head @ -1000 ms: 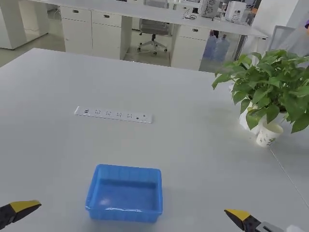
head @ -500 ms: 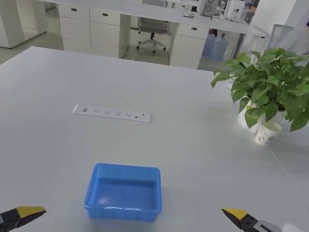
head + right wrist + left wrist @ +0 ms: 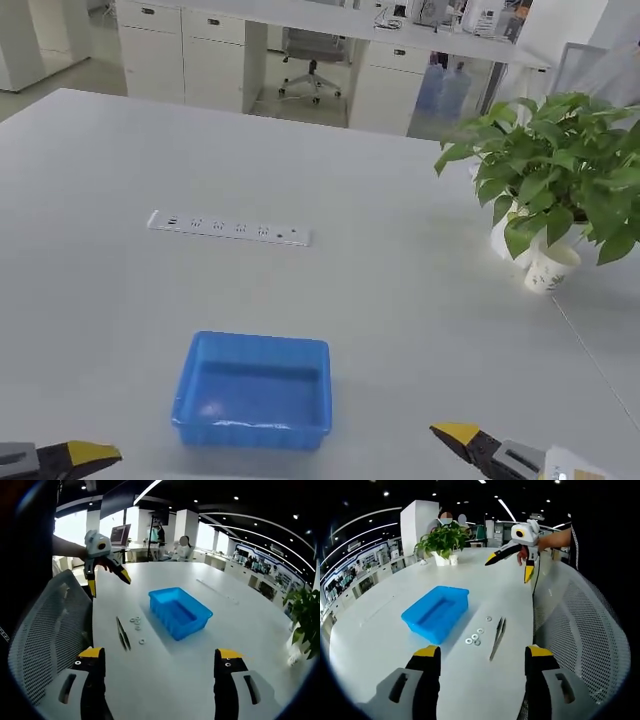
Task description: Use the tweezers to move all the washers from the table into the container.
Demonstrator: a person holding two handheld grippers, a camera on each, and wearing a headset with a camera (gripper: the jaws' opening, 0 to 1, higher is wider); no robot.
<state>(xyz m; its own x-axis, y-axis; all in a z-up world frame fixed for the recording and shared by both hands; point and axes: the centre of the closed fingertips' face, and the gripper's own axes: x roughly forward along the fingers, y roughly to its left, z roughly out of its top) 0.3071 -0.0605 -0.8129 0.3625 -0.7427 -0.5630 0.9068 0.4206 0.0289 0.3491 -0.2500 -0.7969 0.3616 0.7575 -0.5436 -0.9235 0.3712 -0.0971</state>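
Note:
A blue container [image 3: 253,388] stands on the white table, near its front edge. In the left gripper view the container [image 3: 436,612] has several small washers [image 3: 476,637] lying beside it, and metal tweezers [image 3: 497,638] lie flat just past them. The right gripper view has the same container [image 3: 179,611], washers [image 3: 135,622] and tweezers [image 3: 122,633]. My left gripper [image 3: 483,652] is open and empty, held back from the tweezers. My right gripper [image 3: 160,654] is open too, with nothing in it. Their yellow tips, left gripper [image 3: 85,455] and right gripper [image 3: 462,438], flank the container.
A white power strip [image 3: 228,229] lies mid-table. A potted plant [image 3: 555,190] and a paper cup [image 3: 550,268] stand at the right. A grey mesh chair [image 3: 580,625] sits at the table's near edge, close to the tweezers.
Both grippers have drifted a little inward toward the container at the bottom of the head view. The head camera has shifted slightly. The container has not moved.

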